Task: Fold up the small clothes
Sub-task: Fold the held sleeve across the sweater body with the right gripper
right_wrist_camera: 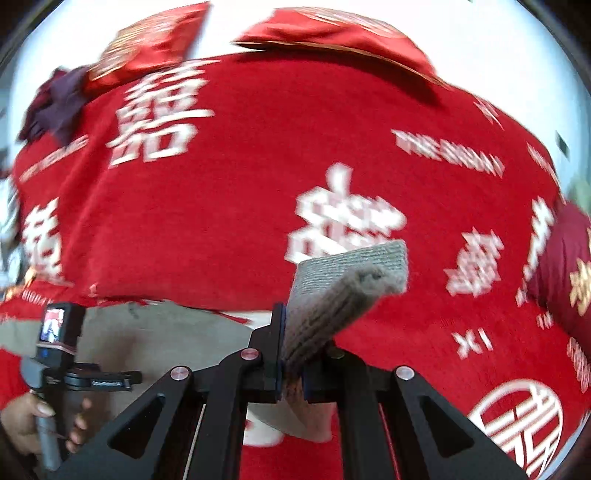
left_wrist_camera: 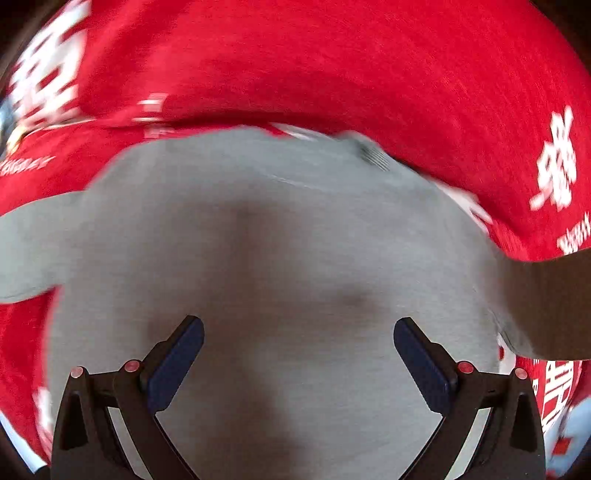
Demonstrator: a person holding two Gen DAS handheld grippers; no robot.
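While the left gripper (left_wrist_camera: 298,363) hangs released above it, the grey garment (left_wrist_camera: 266,236) lies flat on the red cloth (left_wrist_camera: 332,66), probably spread for folding. On the right wrist view, the right gripper (right_wrist_camera: 291,363) is clenched on its ribbed cuff (right_wrist_camera: 343,284), lifted to fold.

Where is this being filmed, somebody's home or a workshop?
Most likely a bedroom at home: a bed-like surface under a red cover with white wedding-style characters, red cushions along its far edge, and a grey garment spread out for folding.
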